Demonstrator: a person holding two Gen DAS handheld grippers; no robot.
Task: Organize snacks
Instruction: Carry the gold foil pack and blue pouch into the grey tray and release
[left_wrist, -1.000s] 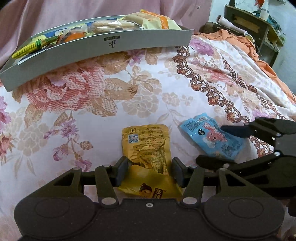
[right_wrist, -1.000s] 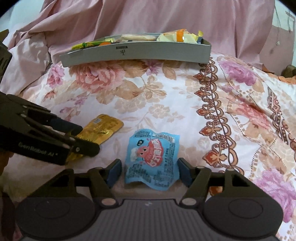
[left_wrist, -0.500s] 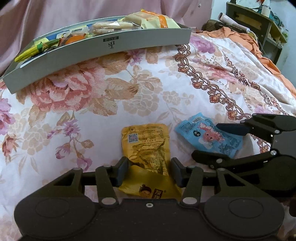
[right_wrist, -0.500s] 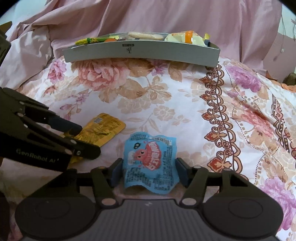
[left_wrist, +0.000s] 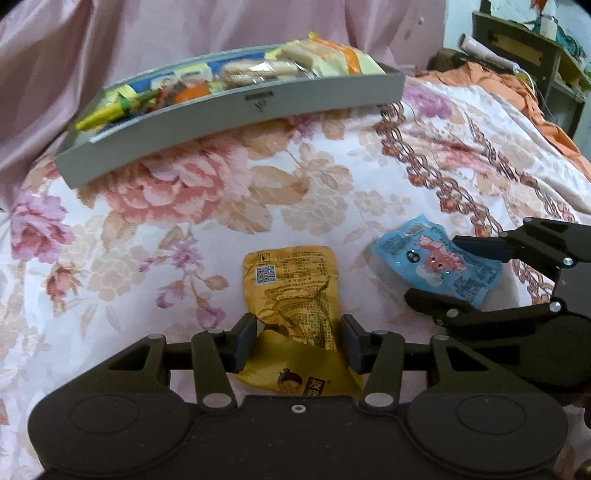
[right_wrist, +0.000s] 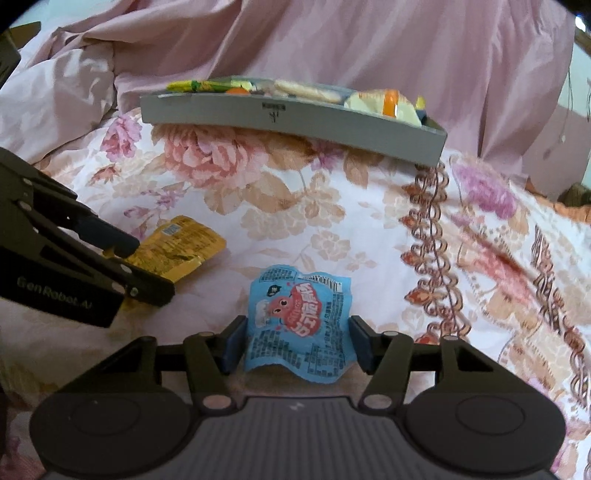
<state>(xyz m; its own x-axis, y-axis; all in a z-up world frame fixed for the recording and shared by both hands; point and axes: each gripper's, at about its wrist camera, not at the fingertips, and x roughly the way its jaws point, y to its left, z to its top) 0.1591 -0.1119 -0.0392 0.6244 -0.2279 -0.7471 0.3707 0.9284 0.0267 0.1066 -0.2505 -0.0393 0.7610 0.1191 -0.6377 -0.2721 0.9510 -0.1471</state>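
A yellow snack packet lies between the fingers of my left gripper, whose jaws press on its crumpled sides. It also shows in the right wrist view. A blue snack packet sits between the fingers of my right gripper, bent upward and lifted at its near edge; the jaws touch its sides. The blue packet also shows in the left wrist view. A grey tray with several snacks stands far back on the flowered bedspread; it also shows in the right wrist view.
Pink bedding is bunched up behind the tray. An orange cloth and a dark wooden shelf stand at the far right. The flowered bedspread stretches between the packets and the tray.
Both grippers have closed in on their packets and lifted. The blue packet now curls up off the bedspread. The tray looks farther off and tilted in both views.
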